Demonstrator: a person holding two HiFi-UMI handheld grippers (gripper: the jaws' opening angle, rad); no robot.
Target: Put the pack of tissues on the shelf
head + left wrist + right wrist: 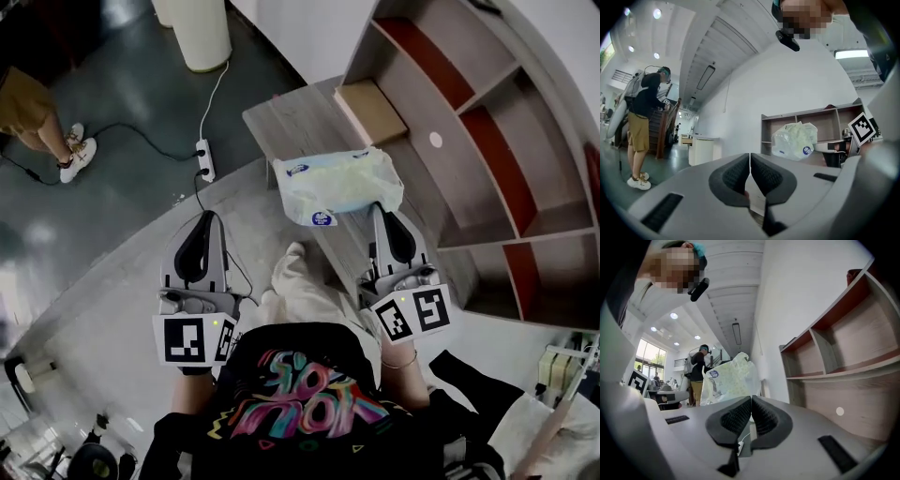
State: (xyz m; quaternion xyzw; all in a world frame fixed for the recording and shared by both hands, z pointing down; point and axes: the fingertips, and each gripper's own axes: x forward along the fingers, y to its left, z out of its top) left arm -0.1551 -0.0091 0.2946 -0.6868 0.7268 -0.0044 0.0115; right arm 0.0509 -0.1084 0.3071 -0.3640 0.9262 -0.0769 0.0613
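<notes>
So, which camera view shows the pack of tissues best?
The head view: the whole pack of tissues shows from above, at the tip of the right hand-held gripper. The right gripper view shows it partly behind the jaws; the left gripper view shows it small, far off.

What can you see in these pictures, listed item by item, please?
pack: 1, white and pale green, at the right gripper's tips, over the bench
bench: 1, grey wood, ahead, beside the shelf
box: 1, tan, on the bench's far end
shelf: 1, wood with red edges, right
power strip: 1, white, on the floor, left of the bench
bin: 1, cream, top of the head view
bystander: 1, tan shorts, upper left
left gripper: grey, shut, empty
right gripper: grey, shut on the pack
</notes>
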